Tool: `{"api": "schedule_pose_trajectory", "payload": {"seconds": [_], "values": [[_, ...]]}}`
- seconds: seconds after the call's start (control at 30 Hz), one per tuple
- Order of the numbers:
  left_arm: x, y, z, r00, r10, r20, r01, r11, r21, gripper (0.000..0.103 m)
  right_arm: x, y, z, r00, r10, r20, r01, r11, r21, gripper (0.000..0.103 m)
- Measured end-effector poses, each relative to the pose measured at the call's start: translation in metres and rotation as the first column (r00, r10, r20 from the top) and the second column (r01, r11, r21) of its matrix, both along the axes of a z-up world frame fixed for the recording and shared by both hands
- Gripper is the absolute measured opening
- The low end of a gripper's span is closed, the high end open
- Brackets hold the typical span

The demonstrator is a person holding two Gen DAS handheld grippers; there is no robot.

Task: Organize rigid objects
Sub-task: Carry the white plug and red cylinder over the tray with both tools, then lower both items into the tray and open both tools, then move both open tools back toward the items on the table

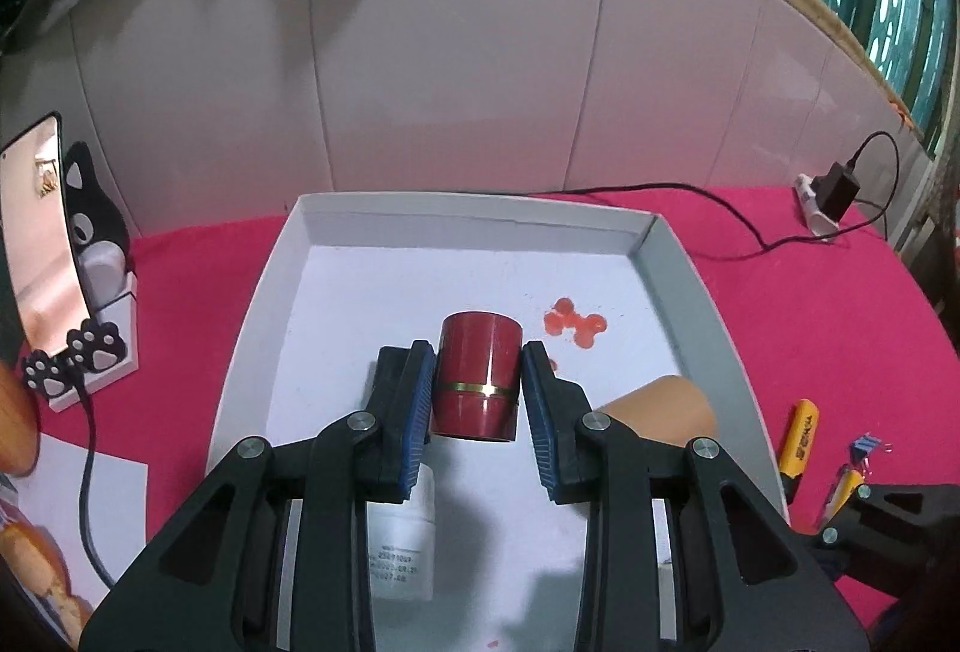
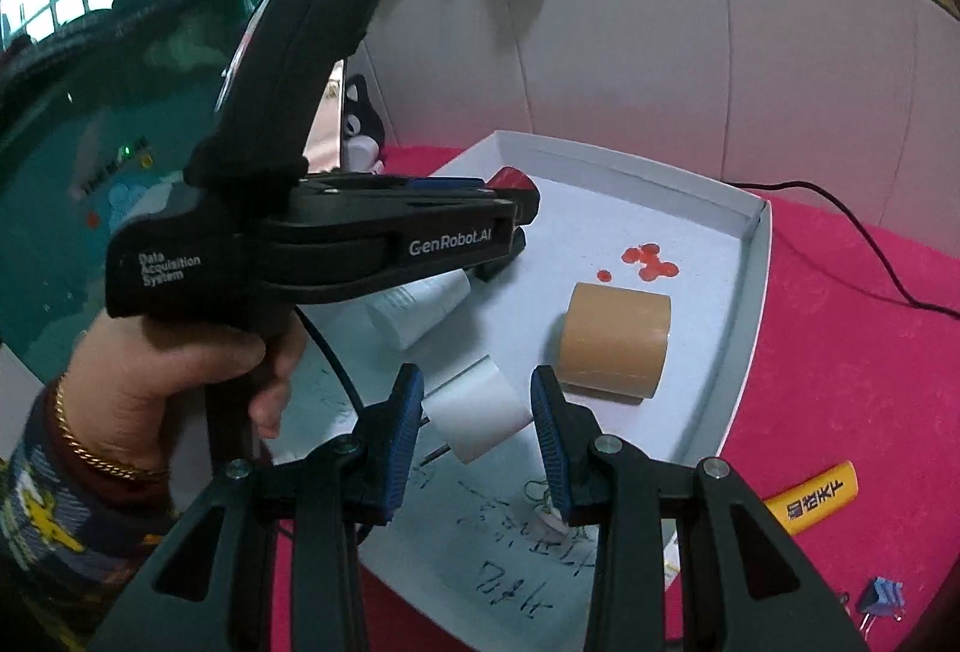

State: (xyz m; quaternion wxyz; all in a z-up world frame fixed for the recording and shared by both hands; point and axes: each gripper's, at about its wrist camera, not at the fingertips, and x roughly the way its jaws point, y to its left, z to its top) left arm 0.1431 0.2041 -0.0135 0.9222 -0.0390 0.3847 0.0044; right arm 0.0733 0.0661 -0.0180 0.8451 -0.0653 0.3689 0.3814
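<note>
While gripped: red cylinder [image 1: 477, 376], white roll [image 2: 480, 415].

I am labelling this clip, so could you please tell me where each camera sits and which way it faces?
Left wrist: on the left gripper, looking down over the white tray; its own fingers clamp a red cylinder.
Right wrist: on the right gripper, facing the tray from its near right; its fingers hold a white roll; the left hand shows.
Shared: tray, red cylinder, brown tape roll, yellow lighter.
</note>
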Motion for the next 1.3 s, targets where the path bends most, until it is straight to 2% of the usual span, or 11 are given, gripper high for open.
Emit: {"api": "schedule_pose_trajectory", "payload": {"seconds": [0.27,0.4,0.57,0.6,0.67,0.7,0.73,1.1,1.3], "values": [[0.010,0.004,-0.010,1.000,0.009,-0.024,-0.009,1.000,0.010,0.029,0.006,0.009,-0.010,1.000,-0.015,0.009,0.015,0.999,-0.046,0.037],[0.006,0.003,-0.011,1.000,0.020,-0.008,-0.020,1.000,0.021,0.030,0.006,0.010,-0.013,1.000,-0.028,0.011,0.028,0.998,-0.058,0.037],[-0.002,0.009,-0.005,0.998,0.060,0.018,-0.060,0.998,0.005,0.030,0.001,0.008,-0.006,0.996,-0.048,0.075,0.052,0.997,-0.052,0.038],[-0.004,0.009,-0.003,0.998,0.067,0.021,-0.067,0.998,0.008,0.031,0.000,0.007,-0.003,0.995,-0.054,0.090,0.059,0.997,-0.050,0.040],[-0.007,0.010,0.001,0.996,0.079,0.029,-0.079,0.997,0.013,0.042,-0.003,0.005,0.001,0.992,-0.066,0.110,0.072,0.996,-0.049,0.061],[-0.008,0.010,0.002,0.996,0.081,0.033,-0.081,0.997,0.011,0.065,-0.002,0.004,0.002,0.991,-0.073,0.116,0.078,0.996,-0.045,0.085],[-0.010,0.009,0.004,0.996,0.081,0.040,-0.082,0.997,0.009,0.083,-0.004,0.000,0.004,0.988,-0.087,0.130,0.091,0.995,-0.030,0.091],[-0.041,0.006,0.033,0.985,0.077,0.152,-0.070,0.996,-0.051,0.085,-0.009,-0.032,0.022,0.956,-0.196,0.219,0.201,0.979,-0.003,0.091],[-0.045,0.008,0.035,0.986,0.083,0.146,-0.073,0.995,-0.070,0.085,-0.001,-0.066,0.029,0.929,-0.312,0.198,0.308,0.950,0.051,0.091]]}}
